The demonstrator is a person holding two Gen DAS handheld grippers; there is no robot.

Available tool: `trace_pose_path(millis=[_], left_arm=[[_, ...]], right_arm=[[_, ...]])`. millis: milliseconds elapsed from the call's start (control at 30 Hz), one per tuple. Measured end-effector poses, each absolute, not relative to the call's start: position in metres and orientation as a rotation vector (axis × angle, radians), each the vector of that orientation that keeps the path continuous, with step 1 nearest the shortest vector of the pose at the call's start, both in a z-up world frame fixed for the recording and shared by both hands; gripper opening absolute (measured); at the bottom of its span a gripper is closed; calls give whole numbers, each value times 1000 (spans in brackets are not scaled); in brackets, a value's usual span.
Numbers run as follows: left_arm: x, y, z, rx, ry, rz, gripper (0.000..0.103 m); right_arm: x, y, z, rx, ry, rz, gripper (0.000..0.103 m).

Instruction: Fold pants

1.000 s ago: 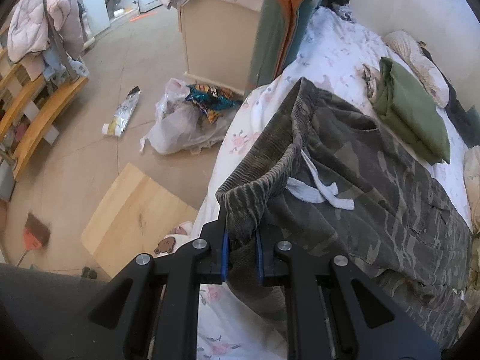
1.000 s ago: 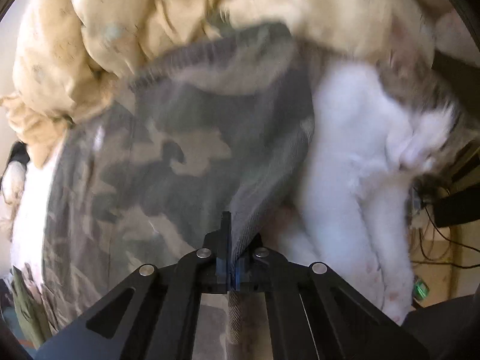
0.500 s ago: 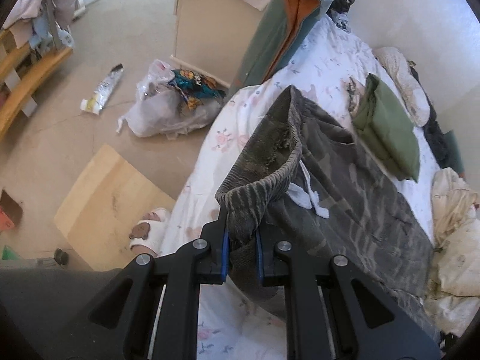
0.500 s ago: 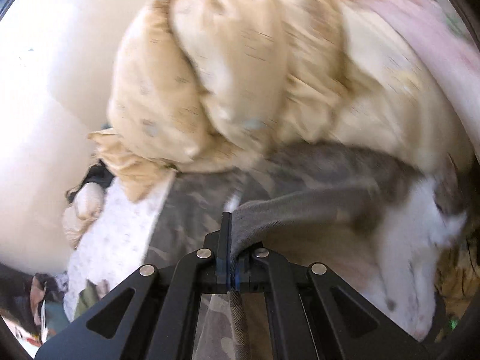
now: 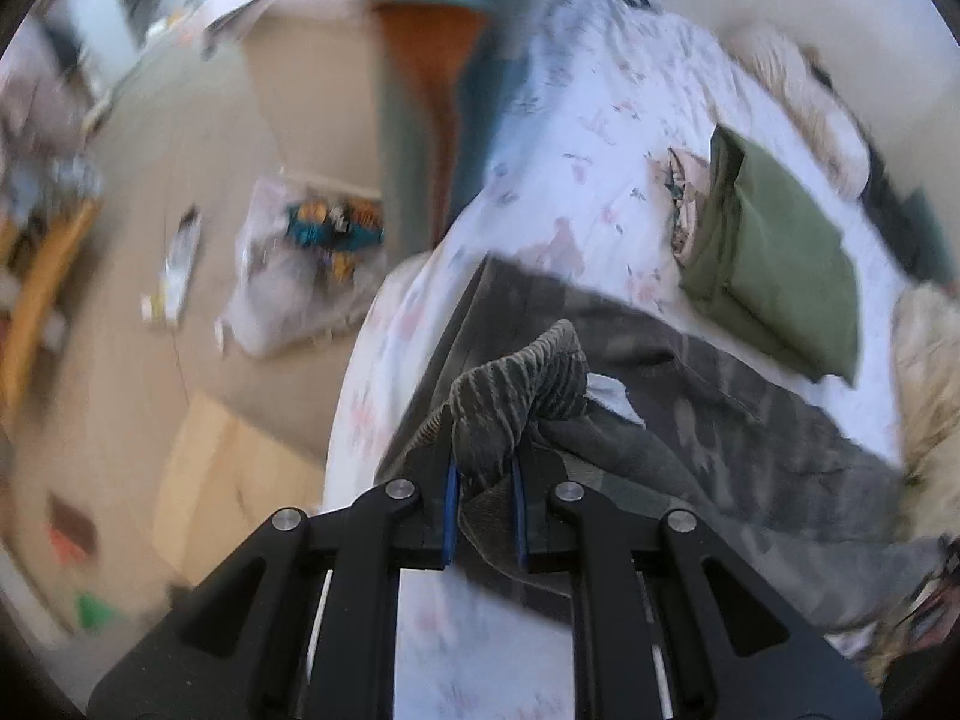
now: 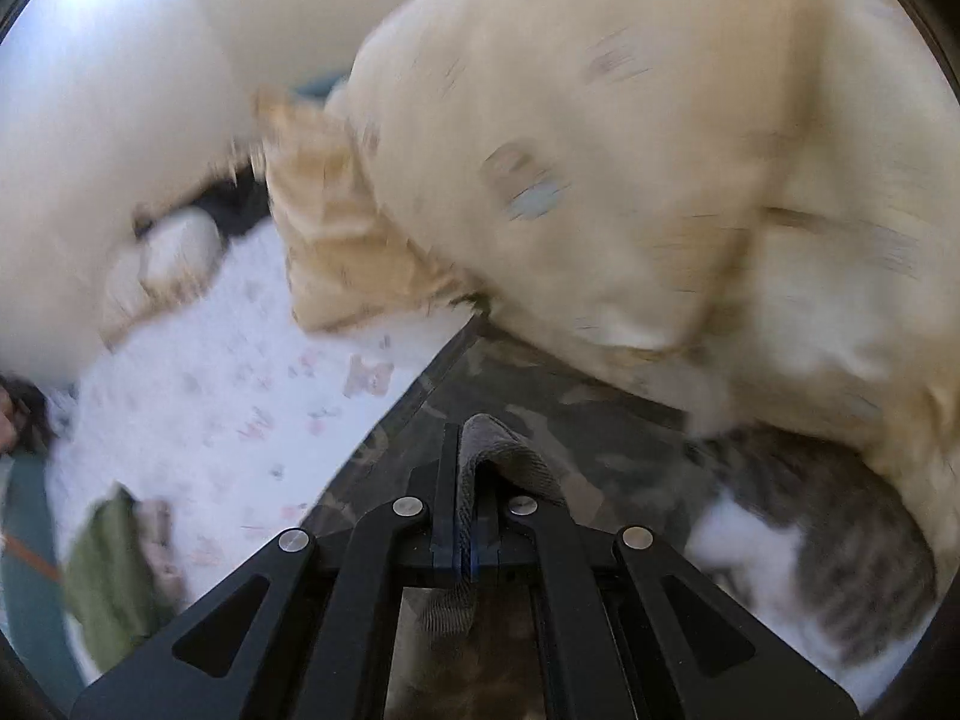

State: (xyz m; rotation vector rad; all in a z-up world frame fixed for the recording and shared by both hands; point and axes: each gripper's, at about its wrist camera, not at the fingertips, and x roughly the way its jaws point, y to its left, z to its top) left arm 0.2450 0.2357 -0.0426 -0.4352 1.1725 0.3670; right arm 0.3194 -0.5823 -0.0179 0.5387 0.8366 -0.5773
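Two grips hold the camouflage pants over the bed: the left hand-held gripper clamps the ribbed waistband, the right hand-held gripper pinches a hem. To fold cleanly, keep the fabric taut and lay the edges down evenly, clear of the cat.

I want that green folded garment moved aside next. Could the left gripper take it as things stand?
Probably not yet: the left gripper is shut on the pants waistband. The green garment lies uncovered on the bed beyond them.

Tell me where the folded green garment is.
In the left wrist view the folded green garment lies on the floral bedsheet, upper right, just beyond the camouflage pants.
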Motion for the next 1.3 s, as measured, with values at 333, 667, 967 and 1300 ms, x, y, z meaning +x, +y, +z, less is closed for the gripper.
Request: trace_pose_path(millis=[333, 667, 967, 1300], left_arm=[[352, 236, -107, -265, 1199, 401, 82], [288, 193, -42, -92, 862, 261, 87], [330, 153, -142, 57, 1147, 97, 86], [340, 156, -166, 70, 1162, 127, 88]], right_arm=[[451, -563, -153, 381, 1139, -515, 11], [417, -519, -94, 63, 937, -376, 59], [443, -575, -130, 123, 1401, -263, 55], [442, -628, 0, 140, 1052, -397, 85]])
